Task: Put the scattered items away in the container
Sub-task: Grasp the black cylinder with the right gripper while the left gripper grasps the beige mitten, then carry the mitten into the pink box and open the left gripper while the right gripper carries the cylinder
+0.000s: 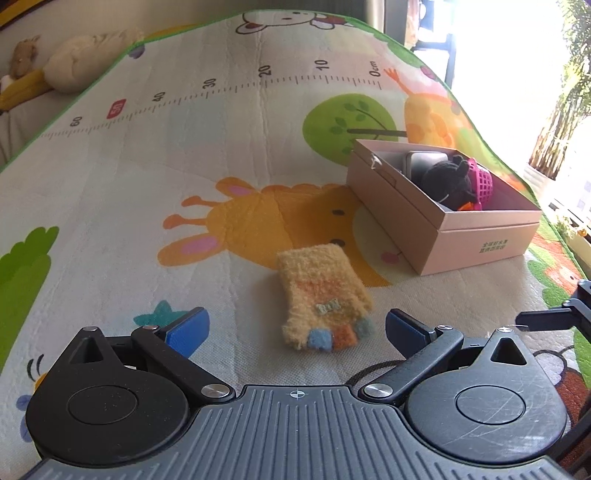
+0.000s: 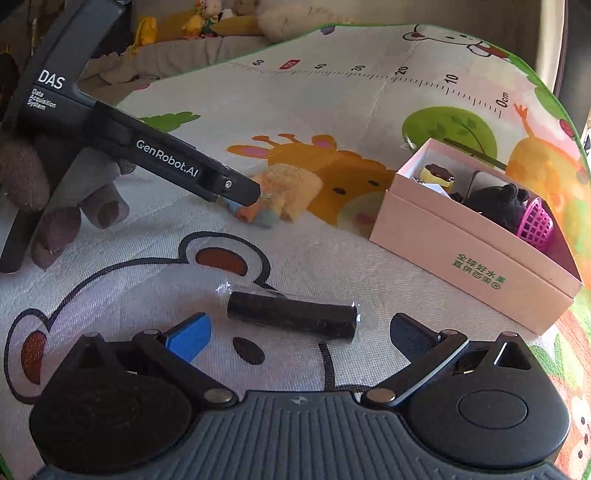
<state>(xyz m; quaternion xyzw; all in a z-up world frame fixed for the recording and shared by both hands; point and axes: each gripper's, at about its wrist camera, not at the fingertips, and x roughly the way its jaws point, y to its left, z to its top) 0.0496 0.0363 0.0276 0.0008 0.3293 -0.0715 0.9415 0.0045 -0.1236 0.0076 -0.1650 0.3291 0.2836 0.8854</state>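
The left gripper [image 1: 293, 328] hangs low over a cartoon play mat [image 1: 147, 192], its blue-padded fingers [image 1: 188, 330] spread wide with nothing clamped. A fuzzy yellow sock [image 1: 319, 295] lies flat on the mat between and just ahead of the fingertips, touching neither pad, its coloured toe patches toward the camera.

A pink box [image 1: 476, 240] stands on the mat to the right of the sock, close by but apart from it. Inside are a black plush toy [image 1: 448, 177], a pink mesh basket [image 1: 480, 181] against the toy, and a grey flat thing [image 1: 421, 162] behind them.

The right gripper [image 2: 299, 332] is also wide apart and empty. A black cylinder [image 2: 291, 314] in clear wrap lies on the mat between its fingertips, crosswise, touching neither pad. In this view the box [image 2: 443, 251] sits to the right and beyond the cylinder, and a small yellow-and-brown item [image 2: 437, 173] shows in its far corner.

A gloved hand [image 2: 55, 206] grips the handle of the left gripper at the left, and one black finger [image 2: 221, 184] reaches to the sock [image 2: 291, 184]. Plush toys [image 2: 207, 18] lie beyond the mat's far edge.
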